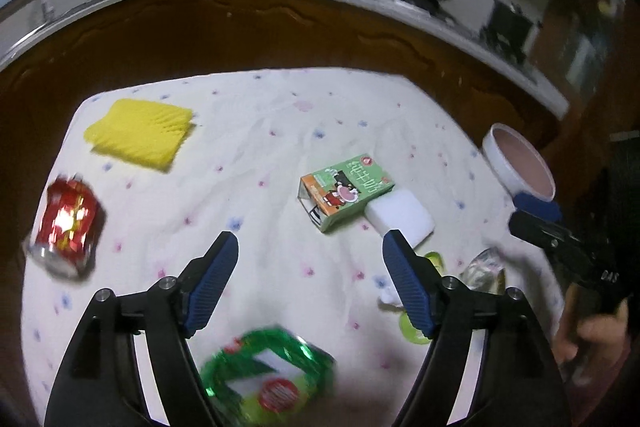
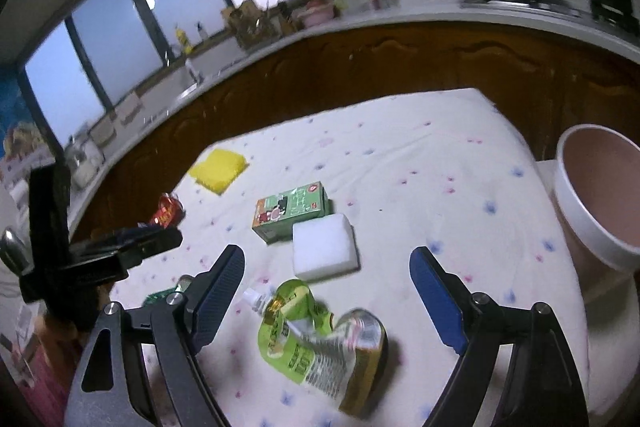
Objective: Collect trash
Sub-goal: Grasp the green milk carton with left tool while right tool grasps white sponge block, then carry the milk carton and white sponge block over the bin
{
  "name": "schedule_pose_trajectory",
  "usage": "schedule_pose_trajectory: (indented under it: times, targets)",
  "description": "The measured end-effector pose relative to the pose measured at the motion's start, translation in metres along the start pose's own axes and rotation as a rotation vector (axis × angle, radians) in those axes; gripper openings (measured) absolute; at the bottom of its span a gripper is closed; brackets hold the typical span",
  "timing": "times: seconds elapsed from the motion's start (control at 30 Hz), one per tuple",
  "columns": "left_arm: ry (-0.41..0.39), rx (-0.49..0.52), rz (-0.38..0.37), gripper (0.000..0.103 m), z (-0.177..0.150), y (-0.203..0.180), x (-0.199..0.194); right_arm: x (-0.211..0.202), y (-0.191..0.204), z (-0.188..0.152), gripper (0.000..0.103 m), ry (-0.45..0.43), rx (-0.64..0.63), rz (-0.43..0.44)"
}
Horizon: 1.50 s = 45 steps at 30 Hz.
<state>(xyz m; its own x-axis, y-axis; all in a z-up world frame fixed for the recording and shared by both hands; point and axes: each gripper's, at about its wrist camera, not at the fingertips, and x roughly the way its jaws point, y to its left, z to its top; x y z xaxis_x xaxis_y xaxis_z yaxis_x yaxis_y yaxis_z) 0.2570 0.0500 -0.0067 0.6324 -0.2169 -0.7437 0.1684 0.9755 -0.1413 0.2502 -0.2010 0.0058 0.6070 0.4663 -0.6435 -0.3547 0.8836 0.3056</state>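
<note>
Left gripper (image 1: 310, 251) above blurred green can (image 1: 268, 379)

Shiny crushed metal can (image 1: 66, 229), matt cloth tablecloth (image 1: 256, 147)

My table (image 2: 460, 155) is covered by a white cloth dotted with small pink and blue flowers. On it, at the far left, lies a yellow sponge (image 1: 140, 135). Nearer me on the left rests a crushed red can (image 1: 66, 227). In the middle a green drink carton (image 1: 346, 189) lies flat, touching a white foam block (image 1: 402, 219) beside it. Close to me sit a crumpled green juice pouch (image 2: 320, 339) and a crushed green can (image 1: 268, 375). At the right edge stands a white-rimmed tub (image 2: 592, 211) with a pink inside.
</note>
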Motion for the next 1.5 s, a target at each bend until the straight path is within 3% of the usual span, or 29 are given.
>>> schedule_pose_trajectory:
  times: [0.23, 0.47, 0.53, 0.6, 0.93, 0.97, 1.03, 1.13, 1.33, 1.5]
  targets:
    - [0.067, 0.107, -0.005, 0.076, 0.014, 0.010, 0.028, 0.051, 0.016, 0.012, 0.086, 0.131, -0.089, -0.016]
    - [0.145, 0.197, -0.067, 0.080, 0.020, 0.002, 0.053, 0.105, 0.020, 0.007, 0.084, 0.283, -0.141, -0.079]
    - [0.158, 0.229, -0.073, 0.081, 0.022, -0.006, 0.060, 0.113, 0.013, 0.003, 0.064, 0.312, -0.127, -0.076]
    - [0.164, 0.266, -0.073, 0.081, 0.025, -0.014, 0.067, 0.109, 0.003, 0.003, 0.059, 0.296, -0.077, -0.038]
    - [0.252, 0.413, -0.042, 0.081, 0.041, -0.046, 0.117, 0.037, -0.051, 0.007, 0.059, 0.113, 0.088, -0.058]
    - [0.261, 0.415, -0.042, 0.080, 0.042, -0.048, 0.120, 0.030, -0.057, 0.006, 0.059, 0.097, 0.109, -0.060]
    - [0.265, 0.423, -0.031, 0.066, 0.041, -0.053, 0.121, 0.021, -0.063, 0.006, 0.059, 0.075, 0.132, -0.064]
    - [0.259, 0.416, -0.037, 0.064, 0.040, -0.055, 0.117, 0.010, -0.069, 0.005, 0.059, 0.050, 0.153, -0.068]
    - [0.178, 0.305, -0.045, 0.063, 0.045, -0.054, 0.085, -0.011, -0.072, -0.001, 0.059, -0.013, 0.170, -0.063]
    - [0.041, 0.209, -0.105, 0.063, 0.046, -0.068, 0.036, -0.029, -0.078, -0.008, 0.059, -0.063, 0.204, -0.063]
